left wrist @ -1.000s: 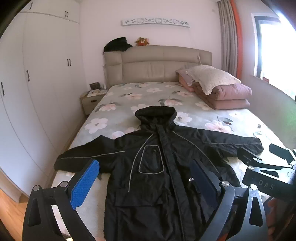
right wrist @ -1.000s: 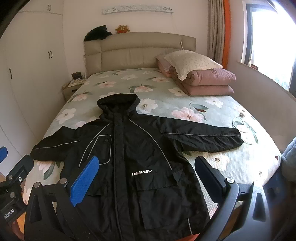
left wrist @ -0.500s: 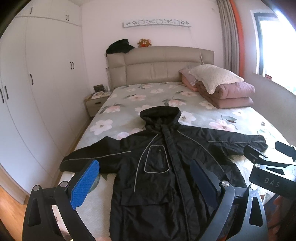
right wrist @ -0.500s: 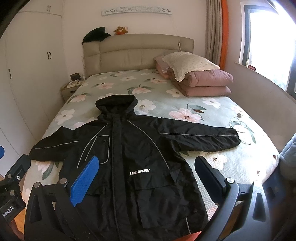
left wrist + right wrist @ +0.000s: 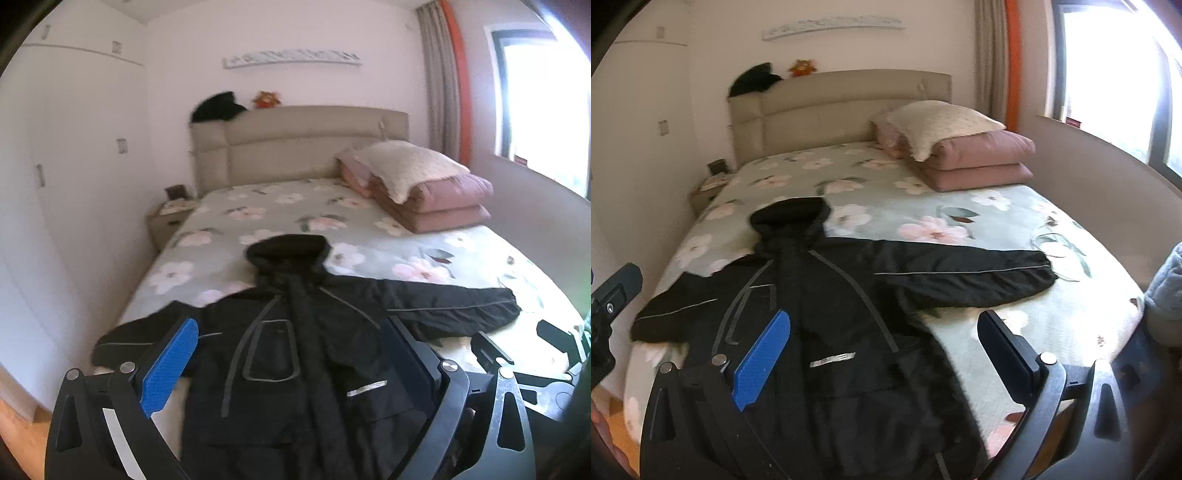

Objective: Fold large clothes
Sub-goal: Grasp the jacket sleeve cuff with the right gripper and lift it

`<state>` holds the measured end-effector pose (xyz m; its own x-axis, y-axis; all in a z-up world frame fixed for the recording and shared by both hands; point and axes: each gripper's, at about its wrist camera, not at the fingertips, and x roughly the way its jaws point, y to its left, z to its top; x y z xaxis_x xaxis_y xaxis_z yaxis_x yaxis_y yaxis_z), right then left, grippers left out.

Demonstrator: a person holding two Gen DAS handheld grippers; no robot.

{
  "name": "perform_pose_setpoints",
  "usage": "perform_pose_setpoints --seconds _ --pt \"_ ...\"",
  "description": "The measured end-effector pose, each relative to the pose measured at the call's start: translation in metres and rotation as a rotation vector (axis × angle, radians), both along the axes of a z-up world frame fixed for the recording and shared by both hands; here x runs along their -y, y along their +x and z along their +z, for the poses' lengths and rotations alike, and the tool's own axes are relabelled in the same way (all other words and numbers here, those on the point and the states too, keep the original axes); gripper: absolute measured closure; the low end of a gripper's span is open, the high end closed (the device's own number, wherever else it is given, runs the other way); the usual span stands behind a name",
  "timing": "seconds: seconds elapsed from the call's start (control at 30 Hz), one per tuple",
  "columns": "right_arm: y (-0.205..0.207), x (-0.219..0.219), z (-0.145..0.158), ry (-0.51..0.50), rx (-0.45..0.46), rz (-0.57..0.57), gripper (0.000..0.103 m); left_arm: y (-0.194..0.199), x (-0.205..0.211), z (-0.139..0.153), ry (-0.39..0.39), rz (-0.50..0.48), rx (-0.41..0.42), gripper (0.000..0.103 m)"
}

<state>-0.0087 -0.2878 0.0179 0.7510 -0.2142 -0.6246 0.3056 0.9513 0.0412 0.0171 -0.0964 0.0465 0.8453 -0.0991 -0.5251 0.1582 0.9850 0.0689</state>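
Note:
A large black hooded jacket (image 5: 295, 354) lies face up on the floral bed (image 5: 258, 218), sleeves spread to both sides, hood toward the headboard. It also shows in the right wrist view (image 5: 827, 302). My left gripper (image 5: 291, 362) is open and empty, held over the jacket's lower front. My right gripper (image 5: 886, 350) is open and empty, over the jacket's lower right side. The right gripper also shows at the right edge of the left wrist view (image 5: 524, 347). The left gripper shows at the left edge of the right wrist view (image 5: 609, 306).
Folded pink quilts with a cream pillow (image 5: 424, 188) sit at the bed's far right. A nightstand (image 5: 166, 221) stands left of the bed beside white wardrobes (image 5: 55, 184). A window ledge (image 5: 1108, 155) runs along the right. A cable (image 5: 1056, 247) lies near the right sleeve.
Both grippers have shifted and turned a little; both views are blurred by motion. The jacket has not moved. Both grippers stay open.

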Motion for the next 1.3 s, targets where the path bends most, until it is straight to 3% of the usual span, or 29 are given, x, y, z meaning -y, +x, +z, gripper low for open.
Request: perform_pose_setpoints --seconds 0.3,0.43,0.57,0.8,1.0,1.1,1.17,1.2,1.23,1.27,1.3 --pt "0.042 0.108 -0.040 0.019 -0.038 -0.129 0.006 0.061 0.111 -0.046 0.047 -0.126 -0.026 0.004" --pt "0.044 0.188 -0.086 0.199 -0.003 -0.147 0.006 0.090 0.159 -0.079 0.064 -0.213 -0.054 0.004" --pt "0.035 0.284 -0.149 0.270 -0.067 -0.303 0.006 0.120 0.195 -0.111 0.058 -0.303 -0.109 0.004" --pt "0.043 0.403 -0.209 0.434 -0.086 -0.364 0.013 0.191 0.238 -0.180 -0.054 -0.373 -0.326 0.004" --pt "0.075 0.460 -0.240 0.525 -0.058 -0.415 0.016 0.226 0.273 -0.231 -0.002 -0.384 -0.370 0.004" --pt "0.089 0.490 -0.263 0.623 -0.054 -0.488 0.016 0.239 0.283 -0.250 0.003 -0.406 -0.395 0.004" --pt "0.102 0.506 -0.283 0.726 -0.041 -0.488 0.016 0.245 0.289 -0.259 -0.005 -0.424 -0.408 0.004" --pt "0.109 0.508 -0.286 0.728 -0.029 -0.476 0.016 0.247 0.293 -0.263 -0.005 -0.433 -0.415 0.004" --pt "0.117 0.507 -0.284 0.705 -0.025 -0.451 0.025 0.249 0.296 -0.267 -0.005 -0.442 -0.423 0.004" --pt "0.125 0.503 -0.283 0.686 -0.041 -0.411 0.057 0.250 0.300 -0.270 -0.003 -0.451 -0.433 0.004" --pt "0.132 0.498 -0.281 0.670 -0.064 -0.374 0.078 0.252 0.303 -0.274 -0.001 -0.456 -0.441 0.007"
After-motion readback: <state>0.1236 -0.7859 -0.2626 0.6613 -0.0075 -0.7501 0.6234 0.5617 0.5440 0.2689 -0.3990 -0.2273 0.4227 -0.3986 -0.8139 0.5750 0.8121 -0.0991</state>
